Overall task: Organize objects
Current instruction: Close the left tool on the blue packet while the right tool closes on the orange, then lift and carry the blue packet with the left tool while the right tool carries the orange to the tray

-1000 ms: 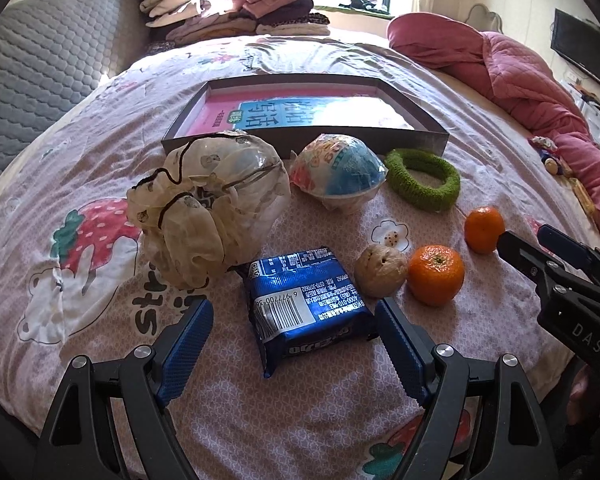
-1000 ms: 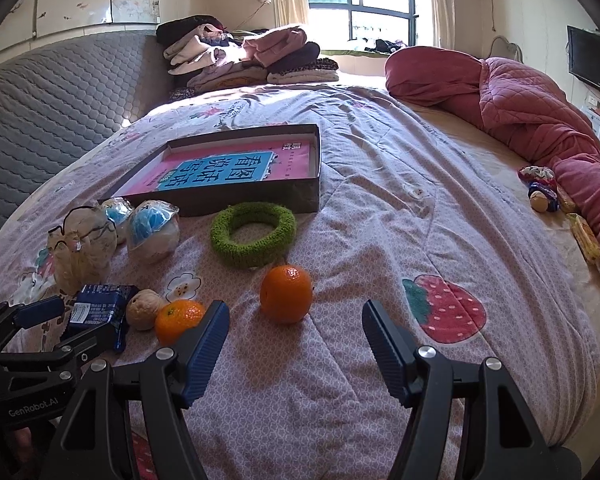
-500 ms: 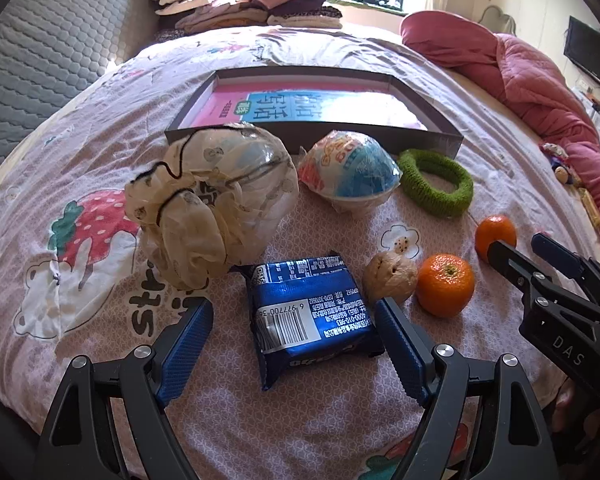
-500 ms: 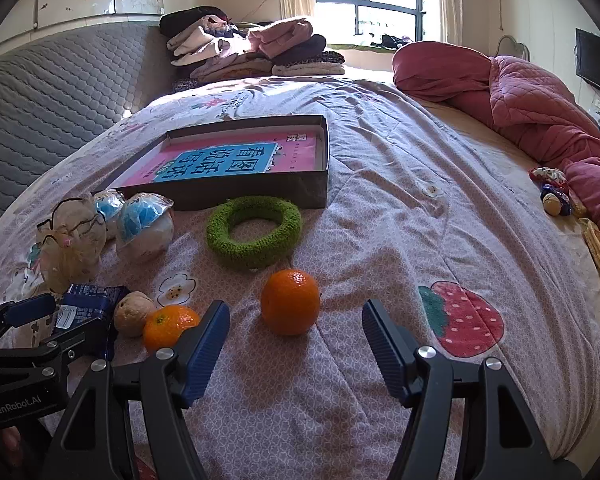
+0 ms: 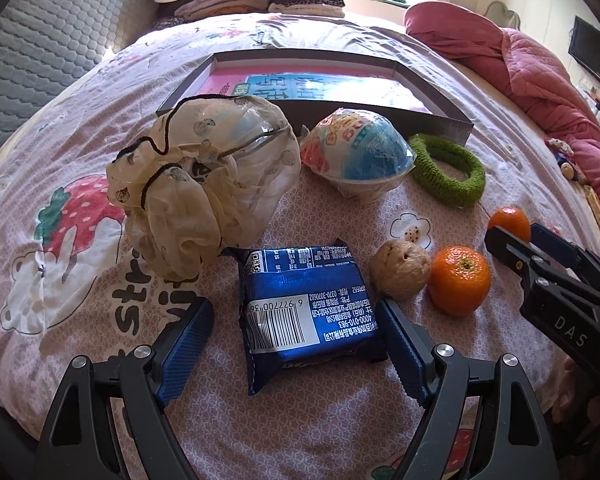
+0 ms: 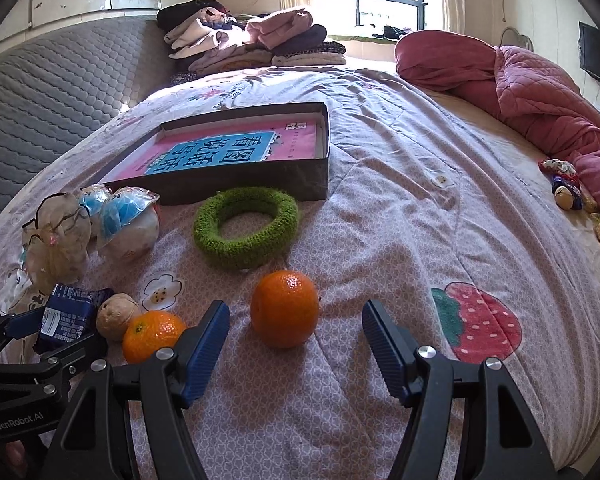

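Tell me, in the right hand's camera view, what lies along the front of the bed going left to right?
Blue snack packet → walnut → small orange → larger orange between the open right gripper's fingers → strawberry print on the bedspread.

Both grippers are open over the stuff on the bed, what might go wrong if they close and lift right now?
The left gripper straddles the blue snack packet; its right jaw sits close to the walnut, so closing could knock it into the nearer orange. The right gripper frames the other orange, which is round and might roll on the soft quilt. The packet could also crush or slip.
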The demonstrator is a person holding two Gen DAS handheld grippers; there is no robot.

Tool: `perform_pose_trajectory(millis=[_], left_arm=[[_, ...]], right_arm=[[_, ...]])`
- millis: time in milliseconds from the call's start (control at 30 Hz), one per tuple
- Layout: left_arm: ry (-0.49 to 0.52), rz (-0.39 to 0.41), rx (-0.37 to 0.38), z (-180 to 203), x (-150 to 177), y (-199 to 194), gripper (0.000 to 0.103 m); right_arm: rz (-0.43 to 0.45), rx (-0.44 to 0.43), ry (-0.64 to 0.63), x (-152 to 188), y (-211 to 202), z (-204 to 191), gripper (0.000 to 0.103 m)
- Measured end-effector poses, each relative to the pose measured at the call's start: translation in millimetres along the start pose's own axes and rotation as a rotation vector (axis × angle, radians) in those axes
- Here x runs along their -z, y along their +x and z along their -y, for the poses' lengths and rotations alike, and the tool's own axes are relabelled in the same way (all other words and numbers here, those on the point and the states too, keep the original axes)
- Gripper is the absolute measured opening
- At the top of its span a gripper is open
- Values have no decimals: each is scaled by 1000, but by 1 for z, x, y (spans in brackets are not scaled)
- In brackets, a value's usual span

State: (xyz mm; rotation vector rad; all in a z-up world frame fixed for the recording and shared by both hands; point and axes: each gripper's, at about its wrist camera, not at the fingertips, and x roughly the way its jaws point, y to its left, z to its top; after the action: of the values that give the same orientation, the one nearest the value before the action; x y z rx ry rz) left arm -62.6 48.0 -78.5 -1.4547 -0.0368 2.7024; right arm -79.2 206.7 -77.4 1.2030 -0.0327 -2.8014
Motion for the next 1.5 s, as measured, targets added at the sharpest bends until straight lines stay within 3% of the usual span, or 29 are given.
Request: perform_pose_trajectory(millis=[133,300,533,1167,1500], left_arm=[[-11,-4,3,-1,-2,2,84],[-12,-7,-2,0,-3,4,82],[-1,6,35,0,-3,1,66],[21,32,76,0,1,-13,63],[35,110,52,2,-3,-37,63]], right_arm=[[6,-8,-10,-3,3,-3,67],[-6,-15,-34,-2,7,-9,52],[0,-4,-58,2,7,-12,35],[45,-45,-66,5,-4,-15,34],[95,-61,-77,1,-17,-18,34]])
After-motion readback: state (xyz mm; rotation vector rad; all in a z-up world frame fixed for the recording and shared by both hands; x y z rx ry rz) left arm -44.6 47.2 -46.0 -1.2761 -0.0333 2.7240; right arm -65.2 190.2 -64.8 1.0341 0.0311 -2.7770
